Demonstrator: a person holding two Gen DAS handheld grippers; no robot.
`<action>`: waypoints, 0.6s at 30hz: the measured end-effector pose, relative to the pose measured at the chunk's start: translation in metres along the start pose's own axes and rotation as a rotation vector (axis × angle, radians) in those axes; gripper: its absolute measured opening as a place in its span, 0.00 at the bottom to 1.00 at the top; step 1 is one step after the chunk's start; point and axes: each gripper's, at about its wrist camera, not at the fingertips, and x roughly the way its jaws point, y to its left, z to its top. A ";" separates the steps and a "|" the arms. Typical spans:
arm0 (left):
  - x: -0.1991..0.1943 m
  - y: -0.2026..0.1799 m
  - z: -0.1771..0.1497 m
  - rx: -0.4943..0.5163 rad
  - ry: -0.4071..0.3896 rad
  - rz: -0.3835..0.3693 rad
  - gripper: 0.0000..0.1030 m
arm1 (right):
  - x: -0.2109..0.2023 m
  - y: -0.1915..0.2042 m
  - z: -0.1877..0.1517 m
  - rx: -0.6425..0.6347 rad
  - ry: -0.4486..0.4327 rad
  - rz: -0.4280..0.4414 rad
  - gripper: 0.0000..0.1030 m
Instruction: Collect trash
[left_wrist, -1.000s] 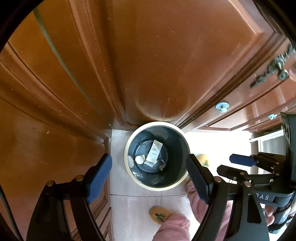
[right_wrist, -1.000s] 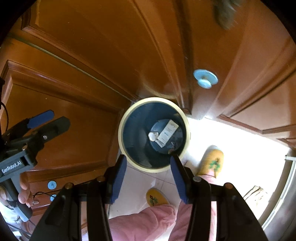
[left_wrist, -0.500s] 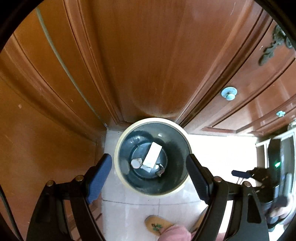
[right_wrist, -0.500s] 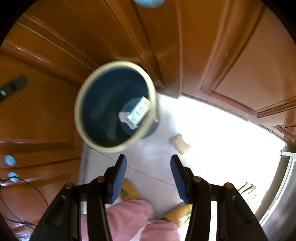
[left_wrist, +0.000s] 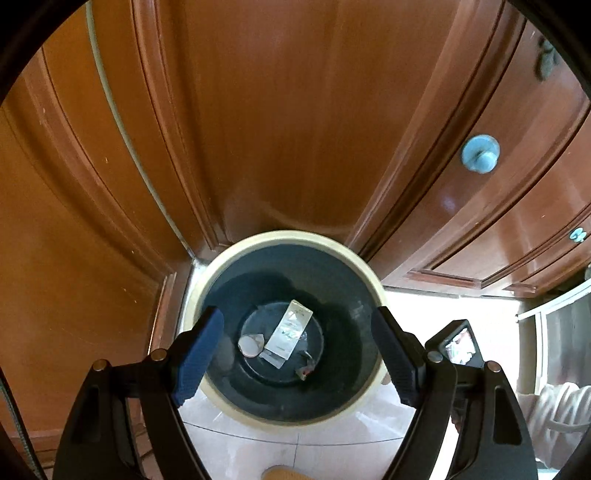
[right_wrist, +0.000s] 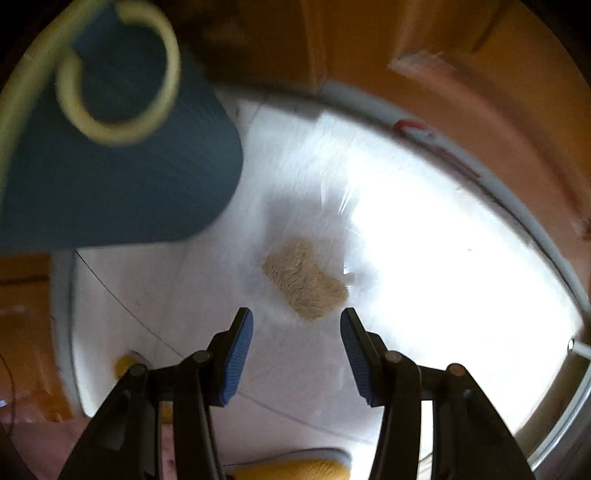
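The left gripper (left_wrist: 295, 350) hangs wide open and empty over the bin (left_wrist: 373, 295). The right gripper (right_wrist: 296, 350), half open and empty, points at a tan scrap (right_wrist: 304, 282) at 12 o'clock on the floor (right_wrist: 424, 258).

A tan, crumpled scrap of trash (right_wrist: 306, 283) lies flat on the white floor tiles (right_wrist: 192, 288), near the upright dark-blue bin (left_wrist: 289, 328) with a cream rim, holding paper scraps (left_wrist: 289, 333).
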 end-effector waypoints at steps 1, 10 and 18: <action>0.003 0.001 -0.002 -0.004 0.000 0.007 0.78 | 0.011 0.002 0.002 -0.025 0.008 -0.001 0.48; 0.025 0.019 -0.015 -0.056 0.004 0.053 0.78 | 0.072 0.006 0.008 -0.142 0.048 -0.077 0.48; 0.032 0.026 -0.021 -0.081 0.014 0.068 0.78 | 0.092 0.007 0.008 -0.123 0.081 -0.055 0.30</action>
